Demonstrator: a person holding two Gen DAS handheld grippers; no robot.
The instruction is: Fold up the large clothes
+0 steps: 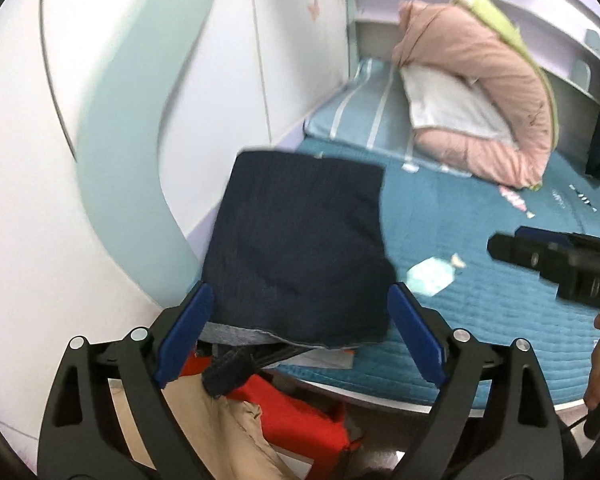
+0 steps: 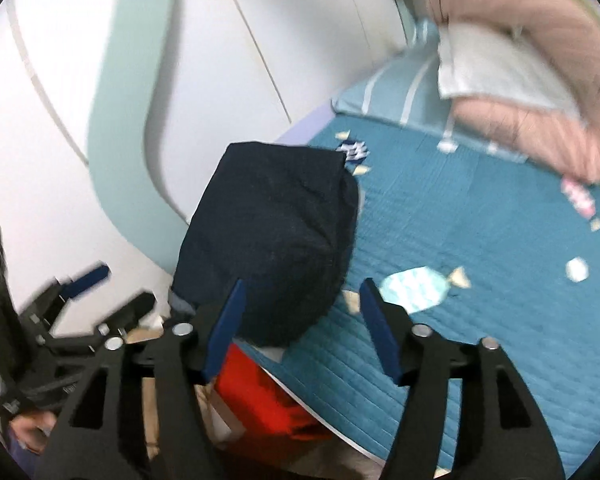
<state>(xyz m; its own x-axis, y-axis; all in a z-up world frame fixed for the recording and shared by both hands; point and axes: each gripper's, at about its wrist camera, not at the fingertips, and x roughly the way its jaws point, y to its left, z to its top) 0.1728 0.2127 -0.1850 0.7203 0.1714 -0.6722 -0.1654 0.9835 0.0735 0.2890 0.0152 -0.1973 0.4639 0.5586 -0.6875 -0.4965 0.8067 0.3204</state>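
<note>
A folded dark navy garment [image 1: 300, 240] lies on a grey piece [image 1: 228, 334] at the near left corner of the teal bed [image 1: 480, 320]. In the left wrist view my left gripper [image 1: 300, 288] is open just above the garment's near edge, its blue pads [image 1: 188, 332] apart on either side and not pinching the cloth. The right wrist view has the same navy garment [image 2: 272, 240] ahead and to the left of my right gripper [image 2: 303, 282], which is open with nothing between its fingers. The right gripper [image 1: 540, 256] also hovers over the bed at the right.
A pink quilt [image 1: 500, 80] with a white pillow [image 1: 448, 100] is piled at the bed's far end. White doors with a mint curved trim [image 1: 116, 120] stand to the left. Red [image 1: 300, 420] and beige [image 1: 204, 432] clothes lie below the bed's near edge.
</note>
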